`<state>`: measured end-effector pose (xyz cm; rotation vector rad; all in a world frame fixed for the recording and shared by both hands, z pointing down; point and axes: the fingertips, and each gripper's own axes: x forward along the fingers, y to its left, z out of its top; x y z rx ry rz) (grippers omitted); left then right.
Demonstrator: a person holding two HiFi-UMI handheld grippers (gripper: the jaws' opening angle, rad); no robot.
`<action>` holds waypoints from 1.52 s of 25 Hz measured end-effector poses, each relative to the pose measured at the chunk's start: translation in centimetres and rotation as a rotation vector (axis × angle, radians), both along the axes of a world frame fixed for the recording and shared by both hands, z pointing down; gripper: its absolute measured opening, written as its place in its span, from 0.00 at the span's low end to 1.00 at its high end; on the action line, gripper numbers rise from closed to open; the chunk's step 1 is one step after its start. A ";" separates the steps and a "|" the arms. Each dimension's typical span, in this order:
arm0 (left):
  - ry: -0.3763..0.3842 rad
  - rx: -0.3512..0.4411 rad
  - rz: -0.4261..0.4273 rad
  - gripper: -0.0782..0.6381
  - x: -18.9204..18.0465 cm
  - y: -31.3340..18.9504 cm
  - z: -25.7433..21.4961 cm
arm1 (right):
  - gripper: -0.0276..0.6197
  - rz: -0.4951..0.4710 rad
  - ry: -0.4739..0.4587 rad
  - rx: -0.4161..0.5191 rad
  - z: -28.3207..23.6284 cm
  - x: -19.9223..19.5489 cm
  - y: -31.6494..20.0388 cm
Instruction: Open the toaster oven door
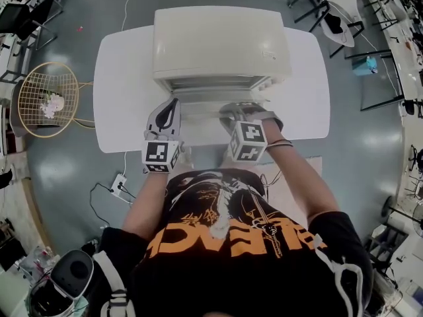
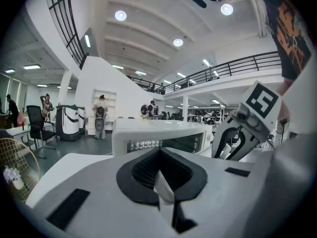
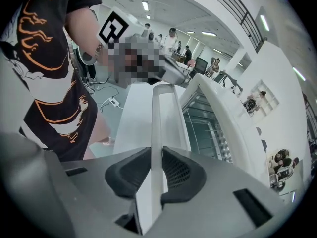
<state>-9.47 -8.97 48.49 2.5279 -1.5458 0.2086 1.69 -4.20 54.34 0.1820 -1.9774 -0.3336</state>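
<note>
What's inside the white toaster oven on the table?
Thin metal rack bars show inside the cream box-shaped toaster oven. Its casing hides whether anything sits on them. The right tool grips its white door handle.

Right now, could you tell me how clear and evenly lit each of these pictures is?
Head view: strong fisheye bend, the white table nearly washed out, pale glare on the floor. Left gripper view: ceiling lights flare, the near fingers soft. Right gripper view: the fingers blurred around the door handle, sharper further out.

Right gripper (image 3: 156, 165) clamps its fingers on the door handle (image 3: 163, 113); left gripper (image 2: 161, 180) fingers together, empty.
</note>
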 end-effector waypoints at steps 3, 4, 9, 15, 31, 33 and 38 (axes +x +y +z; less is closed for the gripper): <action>-0.008 0.019 -0.001 0.13 -0.1 0.1 0.7 | 0.17 0.006 -0.009 -0.009 -0.1 0.0 -0.1; -0.011 0.030 0.003 0.13 -0.1 0.1 0.7 | 0.17 0.006 -0.010 -0.010 -0.1 -0.1 -0.1; -0.026 0.073 0.020 0.13 0.3 -0.3 0.6 | 0.18 -0.006 -0.005 0.007 -0.4 0.1 -0.2; -0.025 0.075 0.022 0.13 0.3 -0.8 0.4 | 0.16 0.074 -0.237 -0.061 -6.5 -0.5 -1.1; 0.006 0.072 0.015 0.14 0.8 0.8 -1.3 | 0.06 0.543 -0.438 -0.300 -4.5 2.7 -6.1; 0.026 0.097 0.021 0.14 1.1 0.8 -2.7 | 0.06 0.543 -0.470 -0.299 -4.4 2.9 -6.0; 0.060 0.115 0.041 0.14 2.2 0.1 -4.2 | 0.06 0.563 -0.548 -0.281 -4.3 3.2 -5.8</action>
